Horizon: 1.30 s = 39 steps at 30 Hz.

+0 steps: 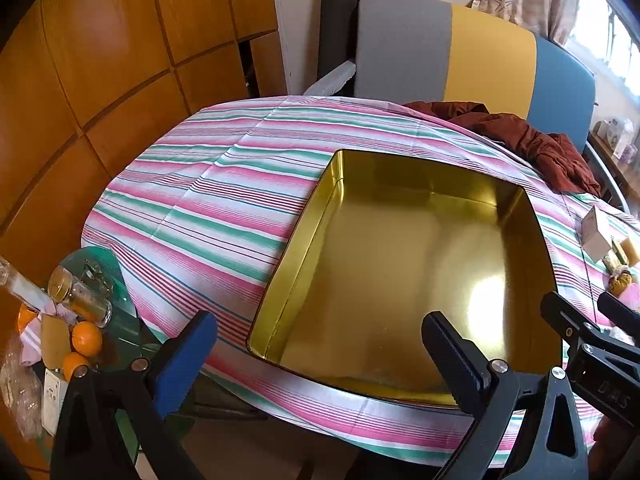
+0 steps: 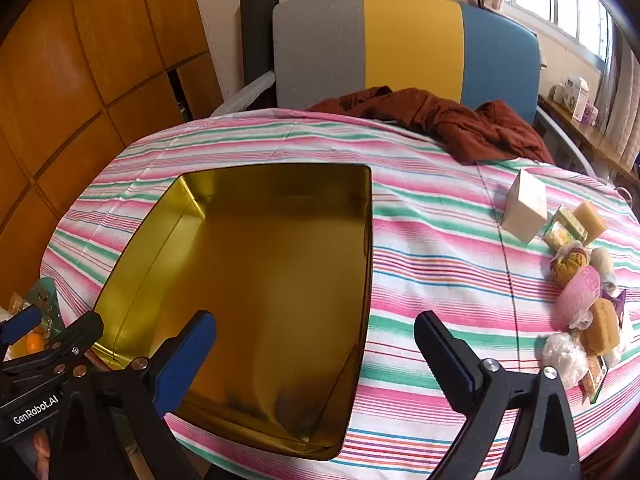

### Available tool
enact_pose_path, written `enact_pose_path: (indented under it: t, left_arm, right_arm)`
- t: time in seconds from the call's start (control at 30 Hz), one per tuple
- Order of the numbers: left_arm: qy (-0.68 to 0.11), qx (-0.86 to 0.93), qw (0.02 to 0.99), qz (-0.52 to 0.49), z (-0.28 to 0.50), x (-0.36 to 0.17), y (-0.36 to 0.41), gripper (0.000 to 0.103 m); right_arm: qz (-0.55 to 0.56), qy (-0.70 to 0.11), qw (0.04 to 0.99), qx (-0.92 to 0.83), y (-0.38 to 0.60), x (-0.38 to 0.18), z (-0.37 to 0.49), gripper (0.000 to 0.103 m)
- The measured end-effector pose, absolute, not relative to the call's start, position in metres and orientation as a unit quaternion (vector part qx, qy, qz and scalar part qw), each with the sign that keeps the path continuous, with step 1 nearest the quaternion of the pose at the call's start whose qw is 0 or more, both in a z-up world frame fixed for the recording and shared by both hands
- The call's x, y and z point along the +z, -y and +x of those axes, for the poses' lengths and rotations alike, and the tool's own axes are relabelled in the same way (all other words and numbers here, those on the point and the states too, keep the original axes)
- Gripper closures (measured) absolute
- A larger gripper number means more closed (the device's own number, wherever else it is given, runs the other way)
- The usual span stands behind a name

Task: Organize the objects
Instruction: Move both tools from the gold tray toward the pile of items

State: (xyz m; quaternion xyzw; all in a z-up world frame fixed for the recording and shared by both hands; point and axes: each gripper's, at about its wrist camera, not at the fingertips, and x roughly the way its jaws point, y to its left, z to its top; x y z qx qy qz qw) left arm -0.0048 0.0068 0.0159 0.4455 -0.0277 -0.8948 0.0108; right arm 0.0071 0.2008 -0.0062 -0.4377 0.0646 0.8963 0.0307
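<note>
Table: striped cloth (image 2: pixel 436 216) covers your round table, chair (image 2: pixel 408 40) behind.
Tin: open gold tin (image 2: pixel 256 240) sits mid-table, nothing inside.
Objects: white box (image 2: pixel 525 211) and heap of small items (image 2: pixel 584 280) lie at three o'clock from the tin.
Left gripper (image 1: pixel 320 344): your jaws are spread wide, holding nothing.
Right gripper (image 2: pixel 316 340): spread wide too, nothing between.

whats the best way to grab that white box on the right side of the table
Take the white box with the right tongs, which stand open and empty. It stands upright on the striped cloth, clear on its left and near sides, with small packets crowding its right. Probably best to come down from above and pinch two opposite flat side faces near the top.
</note>
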Motion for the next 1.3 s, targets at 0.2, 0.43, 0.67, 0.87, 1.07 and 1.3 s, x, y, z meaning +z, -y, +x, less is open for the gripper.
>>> enact_pose_path:
  t: [0.2, 0.43, 0.67, 0.87, 1.07, 1.3]
  left_arm:
    - [0.029, -0.9, 0.014, 0.435, -0.003, 0.018, -0.01, 0.0]
    - [0.045, -0.899, -0.017, 0.436, 0.003, 0.017, -0.03, 0.0]
    - [0.028, -0.884, -0.102, 0.456, 0.013, 0.009, -0.061, 0.0]
    - [0.096, -0.884, -0.142, 0.435, 0.033, 0.005, -0.114, 0.0]
    - [0.082, -0.859, -0.221, 0.454, 0.044, 0.003, -0.156, 0.0]
    - [0.042, -0.817, -0.294, 0.495, 0.052, -0.003, -0.203, 0.0]
  right_arm:
    - [-0.401, -0.036, 0.014, 0.915, -0.197, 0.006, 0.015, 0.002]
    - [-0.384, -0.01, -0.013, 0.923, -0.206, 0.014, 0.021, 0.0]
    - [-0.384, -0.006, 0.02, 0.923, -0.259, 0.012, 0.047, 0.0]
    - [-0.388, -0.052, 0.055, 0.919, -0.333, 0.0, 0.085, 0.013]
    - [-0.396, -0.082, 0.111, 0.908, -0.41, -0.024, 0.135, 0.035]
    - [-0.414, -0.094, 0.12, 0.897, -0.469, -0.05, 0.162, 0.039]
